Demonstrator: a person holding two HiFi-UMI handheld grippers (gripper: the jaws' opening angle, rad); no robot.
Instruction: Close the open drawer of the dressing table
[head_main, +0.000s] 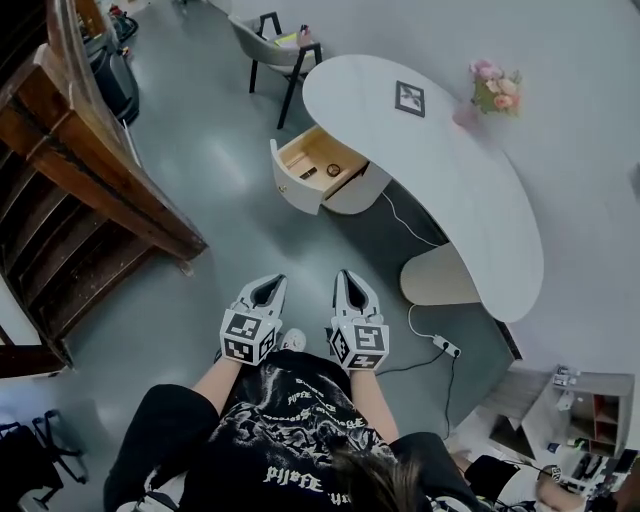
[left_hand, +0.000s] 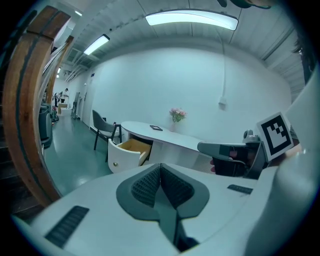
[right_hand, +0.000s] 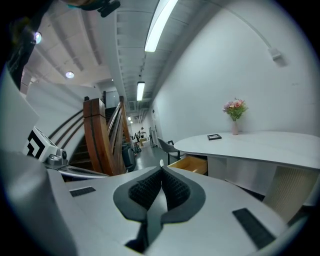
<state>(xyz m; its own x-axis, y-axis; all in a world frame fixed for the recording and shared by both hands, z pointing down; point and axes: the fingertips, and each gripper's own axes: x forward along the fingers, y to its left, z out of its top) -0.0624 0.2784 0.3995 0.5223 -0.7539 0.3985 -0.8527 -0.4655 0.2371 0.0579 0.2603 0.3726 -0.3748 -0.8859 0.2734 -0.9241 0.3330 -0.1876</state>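
Note:
The white dressing table (head_main: 470, 200) with a curved top stands ahead on the right. Its drawer (head_main: 312, 168) is pulled out toward the left, showing a wooden inside with small items. The drawer also shows in the left gripper view (left_hand: 126, 153) and, partly behind my jaws, in the right gripper view (right_hand: 193, 164). My left gripper (head_main: 269, 284) and right gripper (head_main: 348, 279) hang side by side over the floor, well short of the drawer. Both are shut with nothing between the pads, as their own views show for the left gripper (left_hand: 160, 166) and the right gripper (right_hand: 161, 170).
A wooden staircase (head_main: 95, 180) fills the left side. A grey chair (head_main: 272, 42) stands beyond the table's far end. On the tabletop are a picture frame (head_main: 409, 98) and a vase of flowers (head_main: 494, 90). A power strip (head_main: 446, 347) with cable lies on the floor by the table's pedestal.

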